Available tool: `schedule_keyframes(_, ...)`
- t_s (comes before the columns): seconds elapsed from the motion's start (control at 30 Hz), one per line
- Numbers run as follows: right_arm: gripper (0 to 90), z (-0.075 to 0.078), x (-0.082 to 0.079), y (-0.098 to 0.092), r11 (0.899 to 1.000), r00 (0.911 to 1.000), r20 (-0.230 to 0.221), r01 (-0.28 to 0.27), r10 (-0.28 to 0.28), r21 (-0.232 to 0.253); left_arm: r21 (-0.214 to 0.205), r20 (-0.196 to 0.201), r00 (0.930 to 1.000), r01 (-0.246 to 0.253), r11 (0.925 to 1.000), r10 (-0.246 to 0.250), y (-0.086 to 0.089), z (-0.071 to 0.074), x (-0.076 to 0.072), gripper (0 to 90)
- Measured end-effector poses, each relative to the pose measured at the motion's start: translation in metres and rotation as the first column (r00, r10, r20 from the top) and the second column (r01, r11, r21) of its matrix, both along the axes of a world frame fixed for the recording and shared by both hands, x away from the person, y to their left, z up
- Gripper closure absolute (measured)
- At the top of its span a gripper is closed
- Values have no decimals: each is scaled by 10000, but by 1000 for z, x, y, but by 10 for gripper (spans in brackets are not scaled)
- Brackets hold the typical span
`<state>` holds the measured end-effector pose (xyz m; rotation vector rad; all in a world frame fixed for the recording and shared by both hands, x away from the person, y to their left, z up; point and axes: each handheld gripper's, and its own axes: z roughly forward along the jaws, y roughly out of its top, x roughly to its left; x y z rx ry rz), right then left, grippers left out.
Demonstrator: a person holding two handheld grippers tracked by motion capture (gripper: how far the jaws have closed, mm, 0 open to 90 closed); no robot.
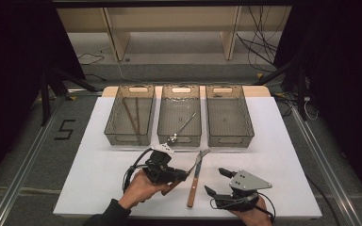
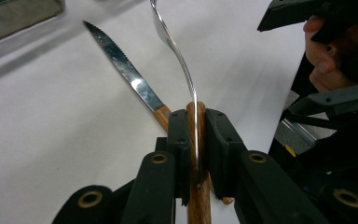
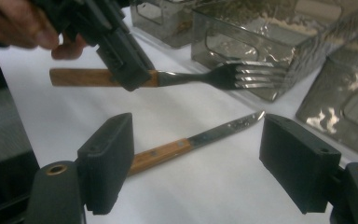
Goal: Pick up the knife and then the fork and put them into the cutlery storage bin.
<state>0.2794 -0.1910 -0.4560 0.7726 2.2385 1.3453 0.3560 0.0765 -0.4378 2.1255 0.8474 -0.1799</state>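
White tabletop [image 1: 99,183] lay under three baskets; my left gripper [image 2: 196,140] pinched the fork [image 3: 200,77] by its wooden handle, just above the knife [image 3: 193,142]; my right gripper [image 3: 196,158] stood open beside that knife; the thin grip could let the fork swivel and drop short of the middle basket [image 1: 179,136].

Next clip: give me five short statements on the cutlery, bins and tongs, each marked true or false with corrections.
1. The left tongs are shut on the fork by its wooden handle. True.
2. The right tongs hold the knife. False: they stand open, and the knife lies on the table.
3. The middle bin holds a metal utensil. True.
4. The right bin holds chopsticks. False: nothing shows in it.
5. The fork's tines rest inside a bin. False: they are outside the bins.
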Motion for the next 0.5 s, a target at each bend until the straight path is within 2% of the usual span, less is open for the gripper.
schedule_keyframes(0.13,269,3,-6,11,9935,9948,860,-457,548,-1042,151,14,9995,318,9994,-319,-4,2,-2,804)
schedule_keyframes(0.3,276,4,-10,22,9801,9823,1539,-780,1068,-1826,355,15,9975,708,9969,-709,-9,4,-5,804)
schedule_keyframes(0.47,288,3,-13,33,9562,9640,2212,-818,1474,-2809,505,-2,9952,972,9940,-974,-12,5,-6,803)
schedule_keyframes(0.5,291,3,-13,36,9500,9574,2415,-812,1585,-3016,535,3,9947,1024,9933,-1026,-13,5,-6,803)
